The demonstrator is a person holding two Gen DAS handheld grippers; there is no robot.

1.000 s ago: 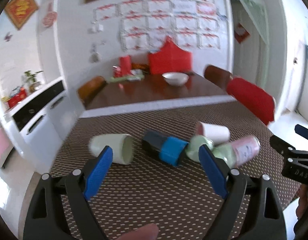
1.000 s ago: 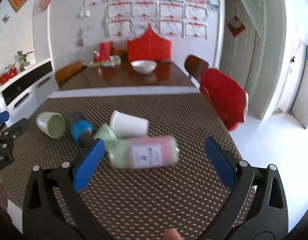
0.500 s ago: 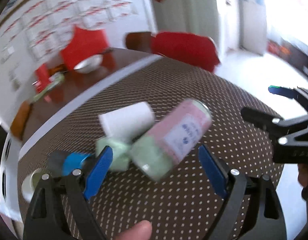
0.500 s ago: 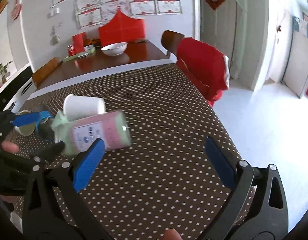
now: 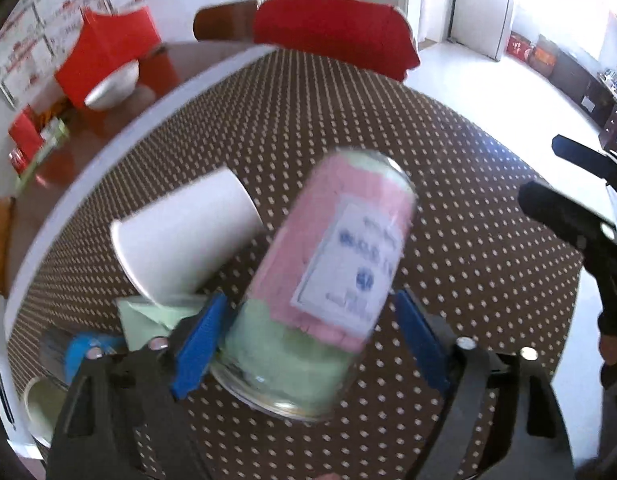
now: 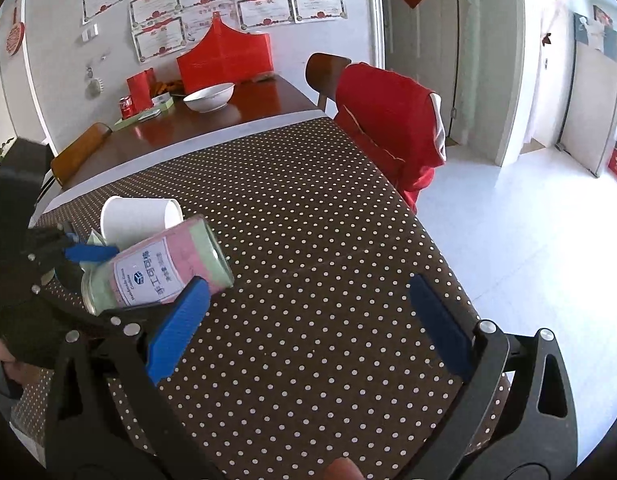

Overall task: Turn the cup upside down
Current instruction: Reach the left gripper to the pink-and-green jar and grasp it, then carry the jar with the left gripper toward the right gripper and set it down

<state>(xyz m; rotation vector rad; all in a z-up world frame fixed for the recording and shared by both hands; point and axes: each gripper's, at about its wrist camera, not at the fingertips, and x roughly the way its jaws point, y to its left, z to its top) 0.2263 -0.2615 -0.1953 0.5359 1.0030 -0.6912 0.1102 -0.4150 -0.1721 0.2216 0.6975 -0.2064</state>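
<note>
Two grippers in play, and we've swung the left gripper (image 5: 304,340) off the far-left cups and in around the pink-and-green cup (image 5: 328,292); its fingers now straddle the cup's green end, apart, can't tell if touching. Flip not started. Cup lies on its side near the table's (image 6: 348,240) left edge, against the white cup (image 5: 184,236), paper label up. Right gripper (image 6: 304,328) hangs wide apart, empty.
</note>
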